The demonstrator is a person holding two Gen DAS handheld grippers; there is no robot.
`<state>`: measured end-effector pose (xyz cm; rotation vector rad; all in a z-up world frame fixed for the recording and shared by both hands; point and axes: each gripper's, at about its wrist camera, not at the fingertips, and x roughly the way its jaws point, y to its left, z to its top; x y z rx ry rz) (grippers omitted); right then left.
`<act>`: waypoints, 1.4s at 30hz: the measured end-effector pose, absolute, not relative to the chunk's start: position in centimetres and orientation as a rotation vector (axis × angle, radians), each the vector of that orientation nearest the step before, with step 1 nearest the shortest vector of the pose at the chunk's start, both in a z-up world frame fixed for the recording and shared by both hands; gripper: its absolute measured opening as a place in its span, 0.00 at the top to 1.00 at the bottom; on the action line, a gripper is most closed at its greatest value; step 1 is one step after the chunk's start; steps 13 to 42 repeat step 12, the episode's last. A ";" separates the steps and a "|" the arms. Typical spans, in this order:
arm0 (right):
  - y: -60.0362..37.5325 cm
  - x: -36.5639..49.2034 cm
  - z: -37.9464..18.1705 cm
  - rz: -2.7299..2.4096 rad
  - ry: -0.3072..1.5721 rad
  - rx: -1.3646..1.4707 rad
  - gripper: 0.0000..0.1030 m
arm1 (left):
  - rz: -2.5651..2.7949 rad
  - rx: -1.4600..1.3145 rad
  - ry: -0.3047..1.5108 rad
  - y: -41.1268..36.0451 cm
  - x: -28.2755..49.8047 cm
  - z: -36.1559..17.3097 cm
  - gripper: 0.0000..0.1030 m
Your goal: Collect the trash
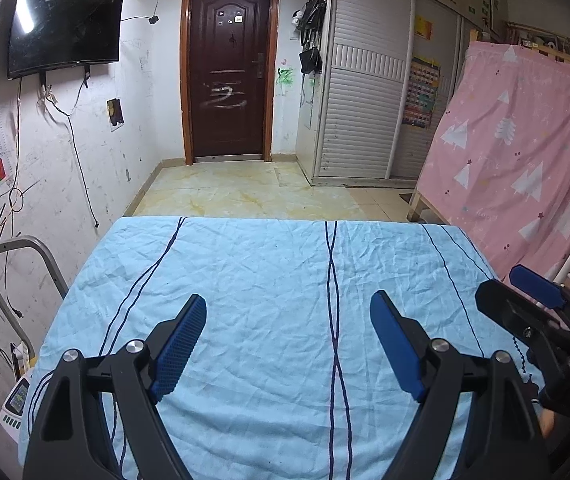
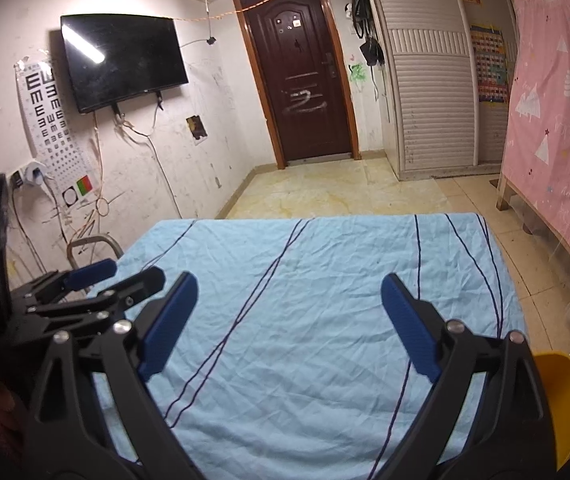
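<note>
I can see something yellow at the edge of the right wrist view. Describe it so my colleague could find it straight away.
Start at the table under the light blue sheet. Off its right edge, beside the right gripper, stands a yellow scoop-shaped plastic piece, partly cut off by the frame. It is the only bright yellow, smooth, curved thing there; what it is exactly cannot be told.

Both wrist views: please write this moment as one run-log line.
left gripper: open, empty | right gripper: open, empty | blue sheet: no trash seen | yellow dustpan: at right edge

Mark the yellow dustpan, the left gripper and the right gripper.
yellow dustpan [image 2: 561, 396], right wrist view, inner scoop wall.
left gripper [image 1: 289, 344], left wrist view, between its fingertips.
right gripper [image 2: 289, 320], right wrist view, between its fingertips.
</note>
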<state>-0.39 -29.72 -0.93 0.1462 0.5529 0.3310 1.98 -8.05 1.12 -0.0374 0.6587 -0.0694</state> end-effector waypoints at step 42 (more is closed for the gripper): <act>-29.4 1.1 -1.3 0.330 0.574 0.144 0.13 | -0.067 -0.064 0.693 -7.3 3.2 0.5 0.26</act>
